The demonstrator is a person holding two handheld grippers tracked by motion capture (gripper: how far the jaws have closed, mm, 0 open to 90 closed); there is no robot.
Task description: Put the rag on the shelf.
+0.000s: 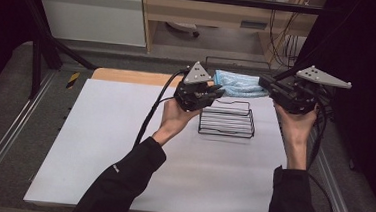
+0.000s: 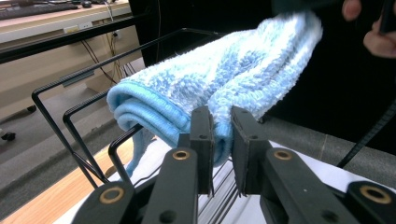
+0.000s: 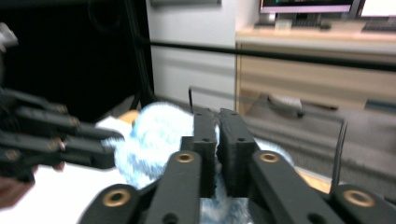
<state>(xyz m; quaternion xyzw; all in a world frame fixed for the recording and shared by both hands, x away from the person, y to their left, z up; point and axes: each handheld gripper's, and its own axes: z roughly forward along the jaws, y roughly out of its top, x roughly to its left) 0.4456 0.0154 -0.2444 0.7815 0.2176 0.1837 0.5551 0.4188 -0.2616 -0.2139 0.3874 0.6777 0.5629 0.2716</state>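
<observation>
Over the white table [image 1: 123,146], I've got a folded blue towel [image 1: 240,84] slung between both grippers, above the far edge of a black wire rack [image 1: 226,119].

Starting at 9 o'clock from the towel: my L gripper [image 1: 216,93] pinches the near end. In the left gripper view the jaws are drawn in tight on a fold of the terry pile [image 2: 224,93], cloth squeezed between the pads, the rest of the towel stretching away toward the other hand. I'd say the grip sits at the end so the folds stay stacked instead of dropping open.

Centre frame: the towel hangs level, clear of the tabletop, approx over the rack's back rail. The rack itself holds nothing yet; bare wires, white surface showing through.

At 3 o'clock: my R gripper [image 1: 266,84] has the far end. In the right gripper view the jaws [image 3: 219,140] are pressed nearly together with blue fluff [image 3: 154,135] bulging out to the side and below, so it's clamped on the towel too. Two-ended hold looks meant for lowering it flat into the rack, imo.
</observation>
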